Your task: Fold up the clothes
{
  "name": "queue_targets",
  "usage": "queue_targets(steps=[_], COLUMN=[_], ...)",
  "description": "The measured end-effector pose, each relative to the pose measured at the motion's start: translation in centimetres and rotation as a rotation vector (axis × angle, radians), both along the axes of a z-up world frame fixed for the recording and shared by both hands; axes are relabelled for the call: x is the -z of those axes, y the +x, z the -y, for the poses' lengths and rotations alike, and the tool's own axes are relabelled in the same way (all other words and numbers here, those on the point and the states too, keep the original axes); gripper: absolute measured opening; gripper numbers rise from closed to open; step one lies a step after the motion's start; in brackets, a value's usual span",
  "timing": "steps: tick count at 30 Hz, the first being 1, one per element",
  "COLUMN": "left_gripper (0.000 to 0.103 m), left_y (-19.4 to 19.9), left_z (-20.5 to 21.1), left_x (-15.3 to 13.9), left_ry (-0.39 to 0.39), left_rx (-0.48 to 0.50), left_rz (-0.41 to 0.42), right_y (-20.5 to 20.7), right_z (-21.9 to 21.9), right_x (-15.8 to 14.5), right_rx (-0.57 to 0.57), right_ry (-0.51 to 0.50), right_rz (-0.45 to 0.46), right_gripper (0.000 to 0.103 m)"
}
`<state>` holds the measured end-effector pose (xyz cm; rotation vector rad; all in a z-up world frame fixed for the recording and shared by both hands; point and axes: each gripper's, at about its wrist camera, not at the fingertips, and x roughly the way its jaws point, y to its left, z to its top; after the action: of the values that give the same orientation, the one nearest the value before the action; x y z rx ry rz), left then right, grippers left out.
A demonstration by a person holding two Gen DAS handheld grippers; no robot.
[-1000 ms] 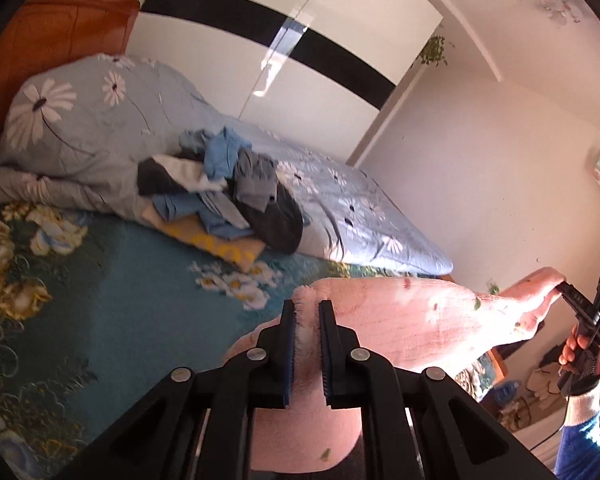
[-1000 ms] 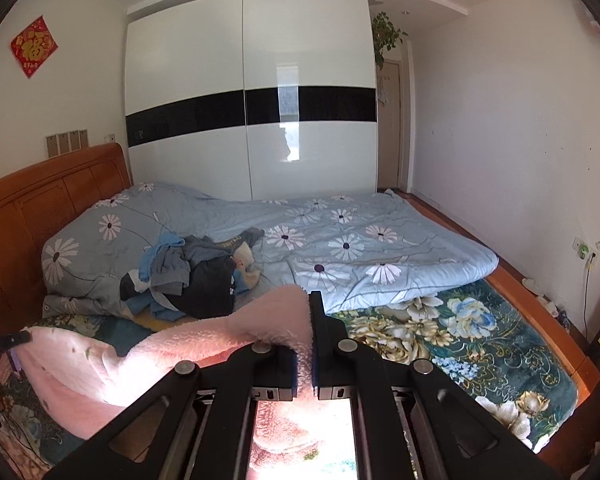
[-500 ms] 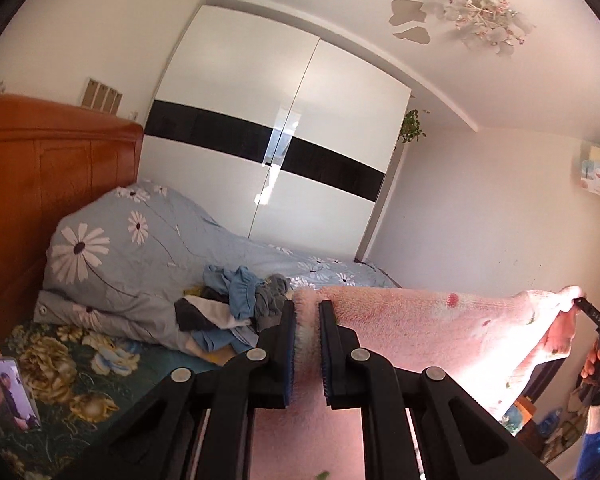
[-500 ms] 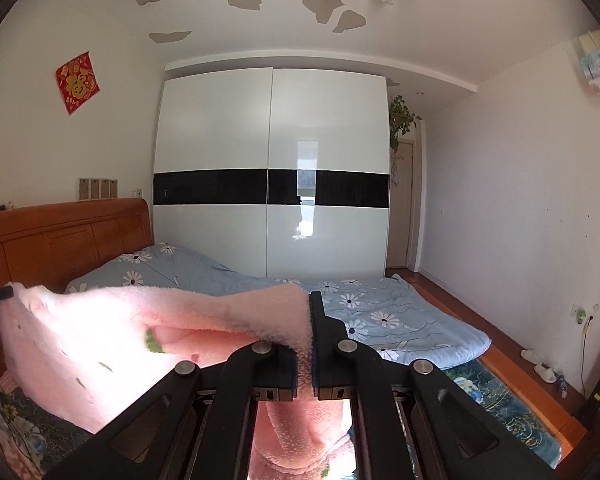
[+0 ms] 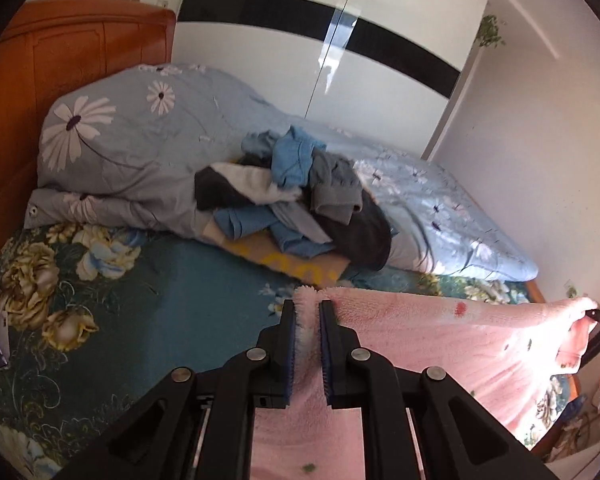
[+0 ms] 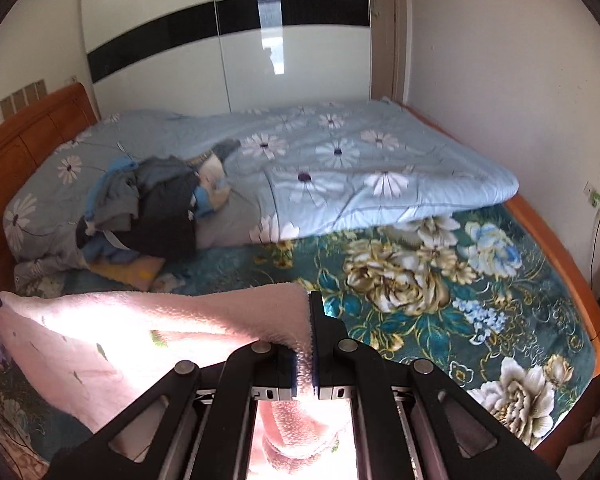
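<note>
A pink fleece garment [image 5: 440, 344] hangs stretched between my two grippers above the bed. My left gripper [image 5: 307, 312] is shut on one top corner of it. The other corner runs to the right, where my right gripper's tip [image 5: 598, 322] pinches it. In the right wrist view my right gripper [image 6: 306, 308] is shut on the pink garment [image 6: 140, 332], which spreads left to the far corner held at the frame's edge. Its lower part hangs below both grippers, out of sight.
A pile of blue, grey and dark clothes [image 5: 296, 196] lies on a folded blue daisy quilt [image 6: 340, 168] at the back of the bed. The teal floral sheet [image 6: 440, 280] lies in front. A wooden headboard [image 5: 60, 60] stands left, a wardrobe [image 6: 228, 40] behind.
Both grippers swung up with the pink garment, then came back down towards the bed; the garment now hangs stretched flatter between them. Both grips are unchanged.
</note>
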<state>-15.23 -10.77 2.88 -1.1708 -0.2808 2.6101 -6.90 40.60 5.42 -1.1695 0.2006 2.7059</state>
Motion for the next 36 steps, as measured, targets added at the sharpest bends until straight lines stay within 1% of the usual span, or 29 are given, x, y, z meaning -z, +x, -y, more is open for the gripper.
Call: queue_targets(steps=[3,4,6,7,10,13,16,19,21,24,26,28,31,32,33,34,35,36], left_gripper=[0.011,0.011,0.011,0.011,0.011,0.011,0.011,0.011,0.011,0.011,0.011,0.013,0.019,0.021,0.027,0.032,0.034,0.04], left_y=[-4.5,-5.8,-8.5,-9.8,-13.5,-16.6,-18.9,-20.9,-22.0,-23.1,-23.4,-23.3,-22.6,-22.3,-21.8,-21.2,-20.5,-19.7], left_z=[-3.4,-4.4,-6.1,-6.7,-8.7,-10.7,-12.1,-13.4,-14.2,-15.2,-15.4,-15.5,-15.0,-14.7,-14.1,-13.5,-12.6,-11.7], left_x=[5.1,6.2,8.2,8.7,10.0,10.9,11.7,12.9,14.0,15.8,16.8,17.4,17.2,17.0,16.6,16.2,15.7,15.2], left_ry=[-0.09,-0.109,-0.14,-0.15,-0.185,-0.242,-0.272,-0.308,-0.336,-0.368,-0.359,-0.346,-0.304,-0.281,-0.247,-0.211,-0.172,-0.139], left_rx=[0.006,0.005,-0.005,-0.006,-0.003,0.007,0.004,0.003,0.001,-0.012,-0.017,-0.011,0.021,0.032,0.036,0.04,0.04,0.04], left_rz=[0.113,0.133,0.164,0.172,0.184,0.179,0.18,0.195,0.213,0.25,0.28,0.301,0.319,0.33,0.341,0.352,0.353,0.348], right_y=[-4.8,-5.9,-8.2,-9.4,-13.2,-17.4,-21.2,-24.1,-25.3,-26.1,-26.3,-26.2,-25.4,-24.9,-24.4,-23.5,-22.6,-21.5], right_z=[-2.2,-2.9,-3.6,-3.9,-5.0,-5.9,-6.7,-7.3,-7.8,-7.7,-7.4,-7.0,-6.7,-6.7,-6.6,-6.5,-6.4,-6.1], right_x=[6.5,8.2,11.0,11.8,13.7,14.4,14.8,15.7,17.1,20.0,21.8,22.8,22.2,21.7,21.3,20.6,20.0,19.5], right_rx=[0.041,0.055,0.064,0.067,0.081,0.091,0.093,0.1,0.114,0.124,0.119,0.104,0.08,0.068,0.056,0.042,0.027,0.007], right_ry=[-0.065,-0.071,-0.045,-0.033,-0.033,0.003,0.037,0.057,0.038,0.003,-0.017,-0.023,-0.032,-0.043,-0.053,-0.059,-0.065,-0.073], right_rz=[0.128,0.164,0.214,0.228,0.254,0.269,0.277,0.301,0.327,0.376,0.408,0.415,0.384,0.369,0.353,0.332,0.312,0.294], right_gripper=[0.005,0.005,0.005,0.005,0.005,0.005,0.005,0.005,0.005,0.005,0.005,0.005,0.007,0.01,0.013,0.019,0.025,0.028])
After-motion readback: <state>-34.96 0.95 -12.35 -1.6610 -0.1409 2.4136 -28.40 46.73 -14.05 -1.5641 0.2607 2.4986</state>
